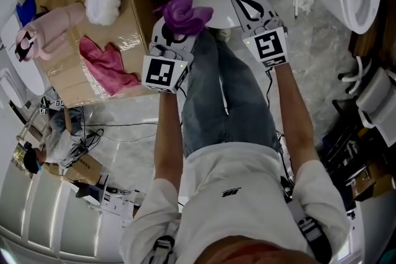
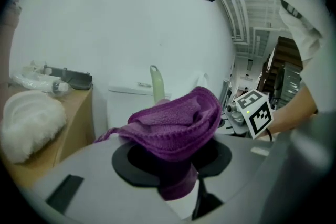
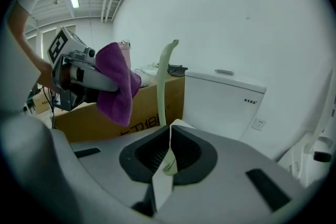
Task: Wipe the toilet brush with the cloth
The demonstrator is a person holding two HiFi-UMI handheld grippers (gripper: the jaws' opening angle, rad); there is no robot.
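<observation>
Two grippers are held side by side above a person's legs (image 1: 223,96). A bunched purple cloth (image 2: 176,118) is clamped in the left gripper (image 2: 176,165). The jaws of the right gripper (image 3: 169,157) are closed together. The brush (image 3: 163,86) is seen by its pale green handle, upright just beyond the right gripper's tips and straight ahead of the cloth; whether it touches those tips cannot be told. A white tank (image 3: 226,107) stands behind it, and a cardboard box (image 1: 80,65) lies left of the left gripper.

Digits "18" show on the cardboard box (image 3: 94,123); the toilet tank's (image 3: 220,107) small print is illegible.
</observation>
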